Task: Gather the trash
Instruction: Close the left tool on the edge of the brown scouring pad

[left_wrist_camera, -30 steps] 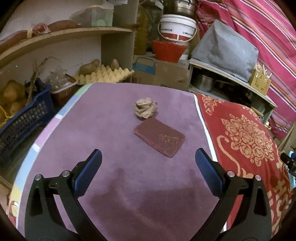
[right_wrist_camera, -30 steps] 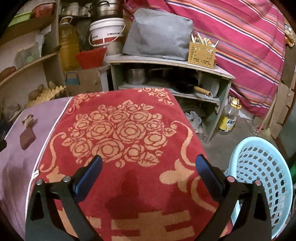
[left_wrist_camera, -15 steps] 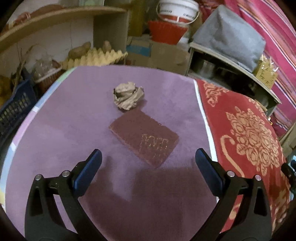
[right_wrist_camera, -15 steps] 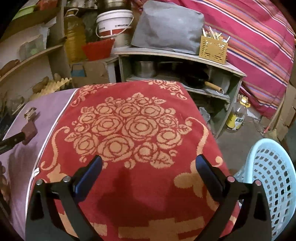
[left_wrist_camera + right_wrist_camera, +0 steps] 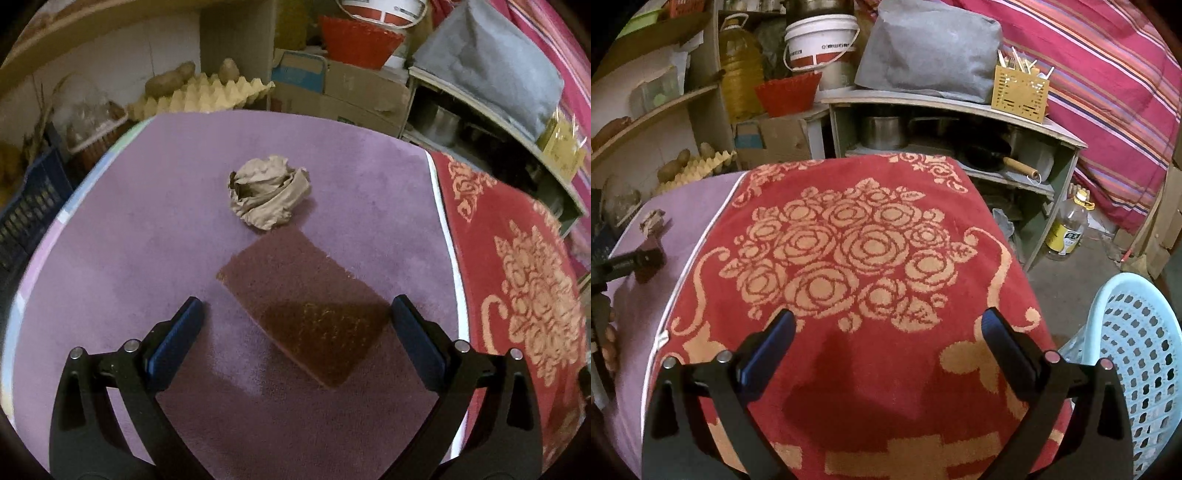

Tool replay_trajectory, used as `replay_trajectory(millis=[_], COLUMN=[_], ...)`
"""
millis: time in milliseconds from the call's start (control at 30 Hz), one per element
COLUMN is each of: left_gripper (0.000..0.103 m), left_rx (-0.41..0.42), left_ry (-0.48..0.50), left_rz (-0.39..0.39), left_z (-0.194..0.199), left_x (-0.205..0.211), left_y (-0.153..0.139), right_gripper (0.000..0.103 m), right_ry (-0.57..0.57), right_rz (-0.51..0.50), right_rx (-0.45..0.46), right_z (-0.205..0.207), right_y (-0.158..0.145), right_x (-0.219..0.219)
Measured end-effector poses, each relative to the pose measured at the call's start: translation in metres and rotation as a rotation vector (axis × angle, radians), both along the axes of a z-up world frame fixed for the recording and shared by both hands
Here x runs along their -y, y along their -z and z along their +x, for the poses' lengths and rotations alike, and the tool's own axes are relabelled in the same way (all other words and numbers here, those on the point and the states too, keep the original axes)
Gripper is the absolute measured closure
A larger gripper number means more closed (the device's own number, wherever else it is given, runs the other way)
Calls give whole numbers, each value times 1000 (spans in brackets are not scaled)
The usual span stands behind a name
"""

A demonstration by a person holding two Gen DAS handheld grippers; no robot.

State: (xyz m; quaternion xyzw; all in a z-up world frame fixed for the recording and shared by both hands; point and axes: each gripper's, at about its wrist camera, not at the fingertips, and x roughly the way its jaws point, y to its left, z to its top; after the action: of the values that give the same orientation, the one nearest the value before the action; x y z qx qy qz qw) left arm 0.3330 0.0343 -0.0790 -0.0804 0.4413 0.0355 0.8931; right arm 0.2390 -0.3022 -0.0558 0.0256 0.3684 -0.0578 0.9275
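A crumpled ball of brown paper (image 5: 269, 195) lies on the purple cloth (image 5: 110, 251). A flat dark red scouring pad (image 5: 306, 302) lies just in front of it. My left gripper (image 5: 295, 325) is open and low over the pad, its near end between the jaws. The paper ball is beyond the fingertips. My right gripper (image 5: 886, 336) is open and empty above the red floral cloth (image 5: 849, 251). In the right wrist view the paper ball (image 5: 652, 219) and the left gripper's finger (image 5: 631, 260) show at the far left.
A light blue perforated basket (image 5: 1137, 354) stands on the floor at the right of the table. Behind are shelves with an egg tray (image 5: 207, 94), potatoes, a white bucket (image 5: 820, 40), a red bowl (image 5: 358, 40) and a cardboard box. A dark blue crate (image 5: 26, 210) sits at left.
My left gripper has moved forward and down toward the scouring pad and paper ball, which now look larger and nearer. My right gripper has shifted slightly forward. Both stay open.
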Motion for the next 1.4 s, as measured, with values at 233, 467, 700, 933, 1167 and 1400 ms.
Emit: replay_trajectory(millis=[233,467,700,933,1167,1400], left_gripper=[22,25,35,10,5,18], left_rx=[34,37,43,12,-19,-1], left_ry=[39,43,35,-47,-95,-58], left_rz=[-23,-36,-79,-8,31,24], left_z=[-5,-6,-11,-4,7,4], left_x=[4,2,-6,3,10,12], left_y=[-2,-2,-3,-3,2,0], right_gripper=[5,5,5,5,5,5], right_ry=[-12,-14,-16,-18,-31,-23], right_rz=[-4,1,8,9,2,6], right_rx=[6,6,6,5,6,6], right_z=[-1,0,0,1,0,0], right_y=[-1,-1,-2,-2,-2,-2], right_x=[-4,-3,-3,-3,-8,-4])
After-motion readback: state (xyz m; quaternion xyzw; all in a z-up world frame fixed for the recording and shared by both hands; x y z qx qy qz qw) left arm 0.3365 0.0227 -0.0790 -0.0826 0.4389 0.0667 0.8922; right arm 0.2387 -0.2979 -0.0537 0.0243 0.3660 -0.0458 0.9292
